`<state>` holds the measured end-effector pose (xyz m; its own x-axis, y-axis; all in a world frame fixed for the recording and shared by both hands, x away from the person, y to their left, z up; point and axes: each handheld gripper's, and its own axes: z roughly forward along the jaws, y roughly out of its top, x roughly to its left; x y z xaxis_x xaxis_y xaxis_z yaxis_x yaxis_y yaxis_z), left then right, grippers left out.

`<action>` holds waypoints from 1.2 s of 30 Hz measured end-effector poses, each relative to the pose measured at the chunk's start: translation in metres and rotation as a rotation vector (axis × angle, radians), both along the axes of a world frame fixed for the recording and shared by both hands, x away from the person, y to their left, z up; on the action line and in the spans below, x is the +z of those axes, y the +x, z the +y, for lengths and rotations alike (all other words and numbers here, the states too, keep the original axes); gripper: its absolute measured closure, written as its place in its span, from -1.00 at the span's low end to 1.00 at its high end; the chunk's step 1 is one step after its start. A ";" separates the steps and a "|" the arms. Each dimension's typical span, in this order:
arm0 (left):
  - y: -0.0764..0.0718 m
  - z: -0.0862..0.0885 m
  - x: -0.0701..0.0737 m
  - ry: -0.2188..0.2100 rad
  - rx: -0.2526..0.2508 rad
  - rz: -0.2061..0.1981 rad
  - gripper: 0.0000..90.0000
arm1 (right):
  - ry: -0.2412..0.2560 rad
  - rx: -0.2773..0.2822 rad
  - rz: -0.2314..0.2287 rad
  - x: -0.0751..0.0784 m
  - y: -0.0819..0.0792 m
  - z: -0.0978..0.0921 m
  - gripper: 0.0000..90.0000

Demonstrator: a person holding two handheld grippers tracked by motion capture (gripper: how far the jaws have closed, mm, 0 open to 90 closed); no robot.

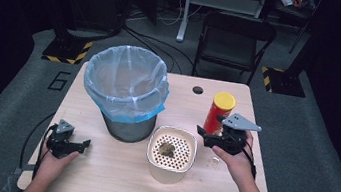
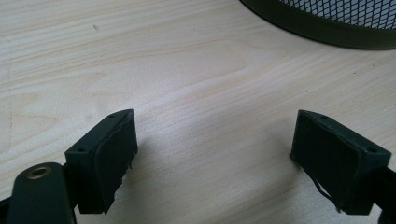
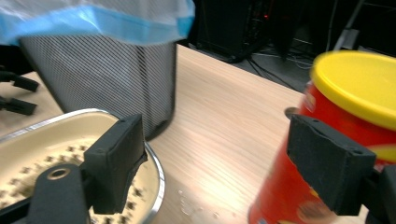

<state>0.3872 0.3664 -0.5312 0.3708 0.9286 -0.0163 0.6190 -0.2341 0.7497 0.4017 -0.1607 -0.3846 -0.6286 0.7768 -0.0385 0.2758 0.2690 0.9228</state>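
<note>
Hovering beside the red can (image 1: pixel 218 114), right gripper (image 1: pixel 208 135) gapes wide, empty; left gripper (image 1: pixel 82 145) rests open, empty, on table (image 1: pixel 113 168).

The canister (image 1: pixel 218 114) is red with a yellow lid. The bin (image 1: pixel 124 120) is dark grey mesh, lined with a translucent bag edged pale blue. The cream basin (image 1: pixel 170 157) carries a dotted strainer pattern. Both claws, left (image 1: pixel 82 144) and right (image 1: pixel 202 134), are black, against a light wood-grain worktop (image 1: pixel 113 168).
</note>
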 end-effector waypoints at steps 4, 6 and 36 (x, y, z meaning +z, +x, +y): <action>0.000 0.000 0.000 -0.001 0.000 -0.001 -0.69 | 0.006 -0.027 0.003 -0.009 -0.001 -0.010 -0.61; 0.000 0.000 0.000 -0.001 0.000 0.000 -0.69 | 0.000 -0.042 0.009 -0.015 -0.001 -0.014 -0.61; -0.002 0.000 0.000 0.005 -0.007 -0.004 -0.69 | -0.038 -0.176 0.121 -0.071 0.061 -0.034 -0.67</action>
